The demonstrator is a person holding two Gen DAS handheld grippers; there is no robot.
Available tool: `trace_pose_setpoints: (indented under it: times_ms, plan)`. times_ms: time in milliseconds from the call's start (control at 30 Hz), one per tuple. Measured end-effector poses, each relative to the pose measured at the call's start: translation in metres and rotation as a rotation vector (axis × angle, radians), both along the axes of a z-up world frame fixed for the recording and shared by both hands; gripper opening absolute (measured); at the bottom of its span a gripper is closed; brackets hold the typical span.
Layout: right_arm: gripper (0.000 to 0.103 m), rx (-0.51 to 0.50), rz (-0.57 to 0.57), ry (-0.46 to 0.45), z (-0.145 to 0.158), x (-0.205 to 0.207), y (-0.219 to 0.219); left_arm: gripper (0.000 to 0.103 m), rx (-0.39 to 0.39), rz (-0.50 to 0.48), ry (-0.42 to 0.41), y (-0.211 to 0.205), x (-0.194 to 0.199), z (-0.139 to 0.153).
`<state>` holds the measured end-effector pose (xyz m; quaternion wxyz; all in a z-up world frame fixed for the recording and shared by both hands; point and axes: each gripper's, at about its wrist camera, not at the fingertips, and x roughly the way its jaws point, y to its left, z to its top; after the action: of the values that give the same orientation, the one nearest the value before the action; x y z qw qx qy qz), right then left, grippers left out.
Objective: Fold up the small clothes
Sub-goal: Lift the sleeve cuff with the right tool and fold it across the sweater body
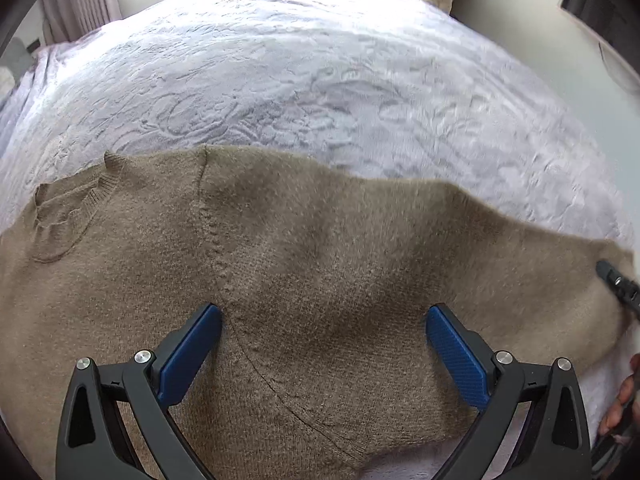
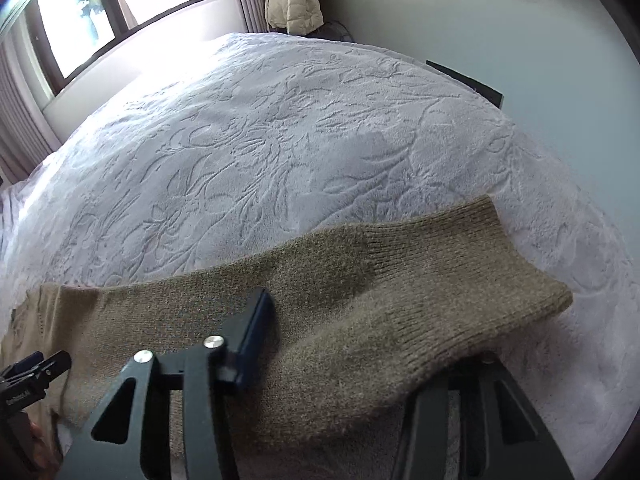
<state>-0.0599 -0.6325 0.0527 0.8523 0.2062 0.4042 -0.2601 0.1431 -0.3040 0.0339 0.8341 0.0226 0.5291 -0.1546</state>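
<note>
Sleeve (image 2: 400, 300) is pinched by the right gripper (image 2: 360, 360), left gripper (image 1: 324, 340) spread wide and empty above the sweater (image 1: 280, 260); cuff to be carried flat across the body.

The sweater (image 1: 320, 280) lies flat on the bed (image 1: 320, 80), along its near edge. In the left wrist view its collar (image 1: 76, 204) sits at nine o'clock and the right gripper (image 1: 618, 282) at three. In the right wrist view the sleeve (image 2: 400, 300) runs toward two o'clock – window (image 2: 120, 8) at eleven, jacket (image 2: 292, 0) at twelve, behind the bed.
</note>
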Motion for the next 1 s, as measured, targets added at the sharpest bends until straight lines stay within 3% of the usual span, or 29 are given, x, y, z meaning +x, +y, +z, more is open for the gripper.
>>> trace_pose_setpoints:
  times_ms: [33,67,267,333,400,467,533,667,833,1000]
  plan:
    - [0.014,0.001,0.001,-0.016,0.004,-0.002,0.000,0.103,-0.037,0.022,0.000,0.007,0.002,0.004]
    - [0.009,-0.013,0.003,-0.035,0.010,-0.005,0.001,0.103,-0.054,0.049,0.001,0.015,0.005,0.006]
    - [0.007,-0.222,0.017,-0.109,0.051,-0.024,0.030,0.103,0.043,0.170,0.027,0.037,0.026,-0.008]
    - [0.007,-0.232,0.002,-0.121,0.054,-0.029,0.030,0.103,0.112,0.133,0.007,0.024,0.023,-0.015]
    - [0.007,-0.208,-0.006,-0.070,0.042,-0.024,0.023,0.103,0.218,0.077,-0.047,0.006,0.016,-0.022]
    - [0.007,-0.169,-0.010,-0.027,0.028,-0.020,0.018,0.103,0.240,0.069,-0.061,0.001,0.016,-0.022]
    - [0.007,-0.165,-0.015,-0.031,0.028,-0.023,0.020,0.103,0.186,0.072,-0.016,0.010,0.020,-0.018]
    - [0.007,-0.246,0.019,-0.092,0.065,-0.028,0.050,0.103,0.025,0.108,0.030,0.053,0.023,-0.002]
    - [0.007,-0.383,0.176,-0.121,0.110,0.002,0.134,0.103,-0.020,0.172,0.019,0.118,0.022,0.013]
    - [0.007,-0.466,0.323,-0.132,0.128,0.048,0.237,0.103,-0.026,0.227,0.002,0.175,0.005,0.025]
